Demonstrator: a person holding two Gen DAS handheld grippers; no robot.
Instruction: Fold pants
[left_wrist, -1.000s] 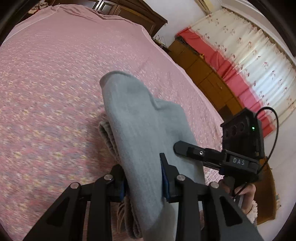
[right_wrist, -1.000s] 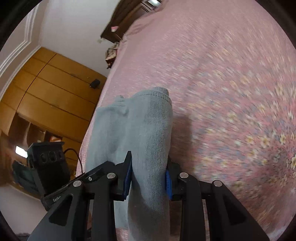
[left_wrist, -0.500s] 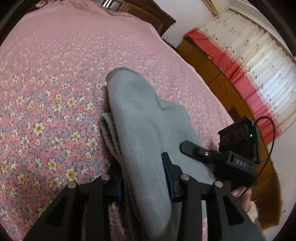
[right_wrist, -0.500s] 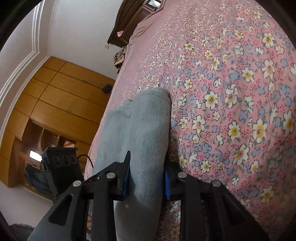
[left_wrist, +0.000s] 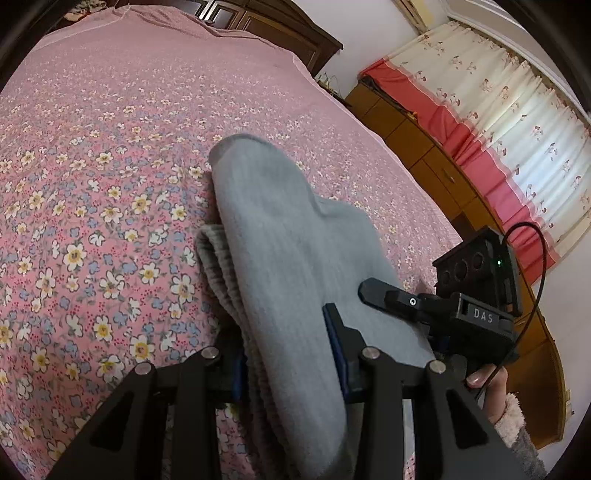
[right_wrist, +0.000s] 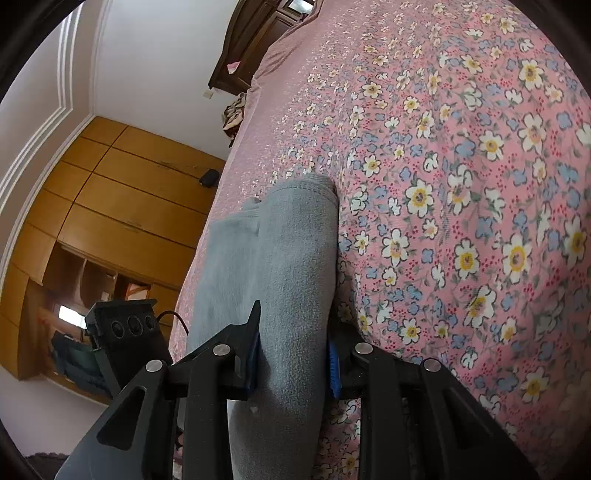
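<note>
Pants (left_wrist: 280, 258), grey and already doubled over, fill the lower centre of both views and lie on the bed (left_wrist: 92, 166), which has a pink flowered cover. The left gripper (left_wrist: 284, 343) is clenched on one edge of the folded stack, with ribbed layers showing under the smooth top layer. The right gripper (right_wrist: 291, 354) grasps the other edge in the same way, its blue pads pressed into the cloth. In the left view the right gripper appears at the lower right, close beside the pants. From here the main risk seems to be uneven release: if one gripper lets go first or pulls sideways, the top layer may slide and the fold will open. Soft bedding could also wrinkle under the stack.
</note>
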